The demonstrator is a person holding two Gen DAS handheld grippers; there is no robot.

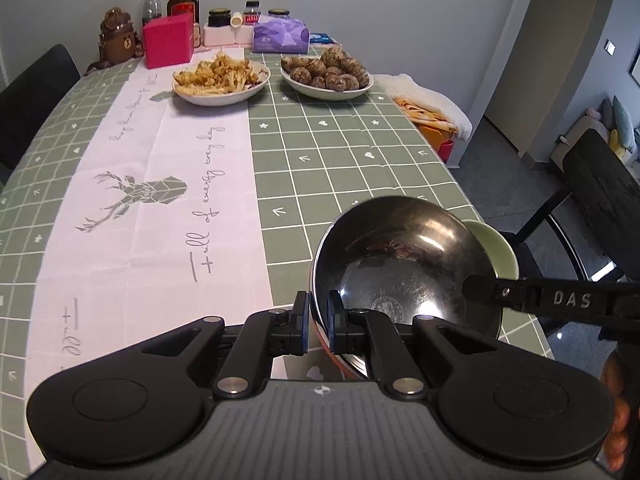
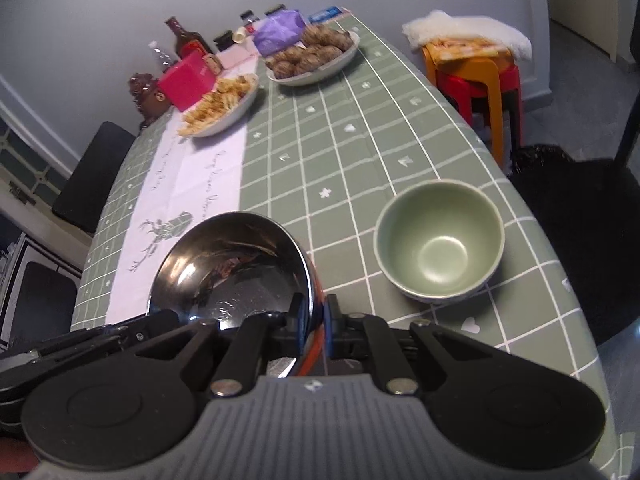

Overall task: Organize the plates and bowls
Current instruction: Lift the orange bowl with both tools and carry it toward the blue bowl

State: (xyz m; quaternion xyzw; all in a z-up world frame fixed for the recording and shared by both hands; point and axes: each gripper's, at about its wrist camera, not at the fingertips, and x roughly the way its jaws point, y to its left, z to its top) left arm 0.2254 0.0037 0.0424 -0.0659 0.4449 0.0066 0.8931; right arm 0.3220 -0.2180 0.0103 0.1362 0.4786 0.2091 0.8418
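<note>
A shiny steel bowl (image 1: 404, 256) (image 2: 232, 264) hangs tilted just above the green checked tablecloth. My left gripper (image 1: 318, 320) is shut on its near left rim, one finger inside and one outside. My right gripper (image 2: 318, 320) is shut on the opposite rim, and in the left wrist view it reaches in from the right (image 1: 476, 285). An empty pale green bowl (image 2: 438, 240) (image 1: 498, 248) stands upright on the cloth just right of the steel bowl, partly hidden behind it in the left wrist view.
Two white dishes stand at the far end, one with fried food (image 1: 220, 80), one with brown roots (image 1: 326, 74). Behind them are bottles, jars, a pink box (image 1: 166, 42) and a purple tissue pack (image 1: 280, 34). Stacked stools (image 2: 476, 68) and a dark chair (image 1: 600, 200) flank the table's right edge.
</note>
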